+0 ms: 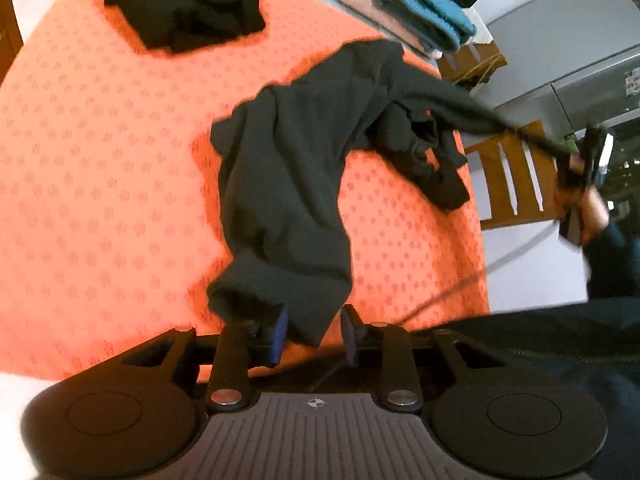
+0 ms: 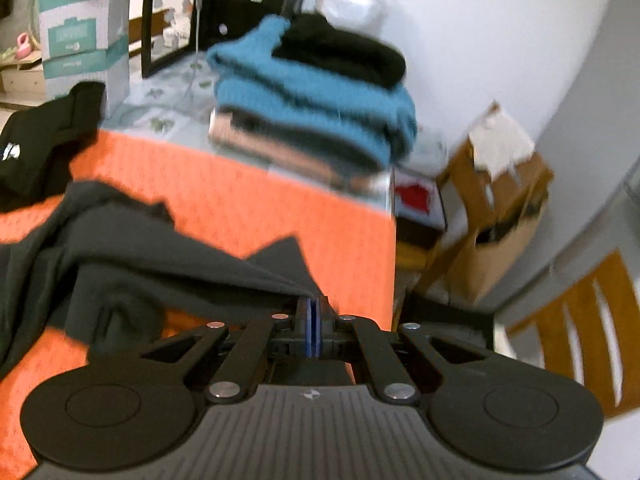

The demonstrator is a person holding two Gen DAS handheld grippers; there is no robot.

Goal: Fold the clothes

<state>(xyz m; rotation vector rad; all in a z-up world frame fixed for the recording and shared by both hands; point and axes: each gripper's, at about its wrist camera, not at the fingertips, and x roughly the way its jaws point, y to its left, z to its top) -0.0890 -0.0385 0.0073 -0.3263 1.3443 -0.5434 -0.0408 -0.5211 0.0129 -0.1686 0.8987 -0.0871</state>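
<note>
While a dark garment [image 1: 288, 168] is lying rumpled across the orange cloth [image 1: 100, 160] covering the counter, two handheld grippers are working at its ends. Straight ahead of the left gripper [image 1: 314, 334], a bunched end of the garment is hanging down between its blue pads [image 1: 280, 332], which are standing apart and not pinching it. Off to that gripper's far right, the right gripper [image 2: 313, 322] is being held by a person's hand [image 1: 580, 196]; its pads are pressed together on a corner of the fabric, which is running taut from the pile out past the counter's edge.

Beyond both grippers, a folded black garment [image 1: 180, 4] is sitting on the orange cloth, and a stack of folded clothes [image 2: 316, 96], teal, black and pink, is resting farther back.

Judging from this, the step in hand is spreading the dark garment out flat, not yet creasing it. The next move likely calls for the left gripper closing on the end before it, then both drawing apart evenly so the cloth is lying smooth.
</note>
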